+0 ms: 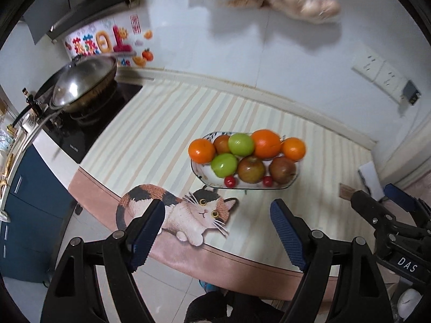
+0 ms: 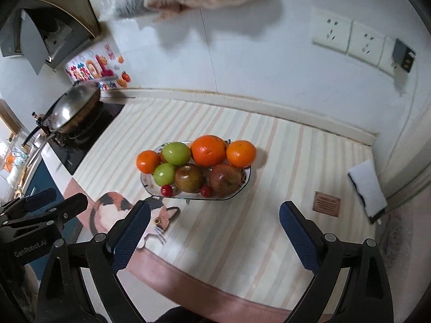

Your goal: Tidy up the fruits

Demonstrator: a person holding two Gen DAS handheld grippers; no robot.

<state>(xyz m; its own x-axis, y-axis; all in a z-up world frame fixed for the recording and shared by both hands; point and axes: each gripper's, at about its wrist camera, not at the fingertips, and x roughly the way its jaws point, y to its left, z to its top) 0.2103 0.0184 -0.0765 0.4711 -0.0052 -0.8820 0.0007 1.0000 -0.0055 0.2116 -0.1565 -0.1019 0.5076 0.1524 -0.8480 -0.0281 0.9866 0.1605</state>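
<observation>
A white plate (image 1: 289, 185) (image 2: 246, 185) on the striped mat holds three oranges (image 1: 266, 144) (image 2: 208, 150), two green apples (image 1: 241, 144) (image 2: 176, 153), red-brown apples (image 1: 251, 172) (image 2: 189, 178) and two small red cherries (image 1: 230, 181) (image 2: 166, 190). My left gripper (image 1: 218, 210) is open and empty, held back from the plate above the mat's near edge. My right gripper (image 2: 215, 212) is open and empty, also short of the plate. The right gripper shows at the right of the left wrist view (image 1: 382, 202), the left gripper at the left of the right wrist view (image 2: 59, 202).
A striped mat (image 1: 161, 123) (image 2: 242, 242) with a cat picture (image 1: 188, 215) covers the counter. A lidded wok (image 1: 80, 86) (image 2: 70, 110) sits on the black hob at left. A white pad (image 2: 366, 188) and a brown card (image 2: 326, 204) lie at right. Sockets (image 2: 347, 35) are on the wall.
</observation>
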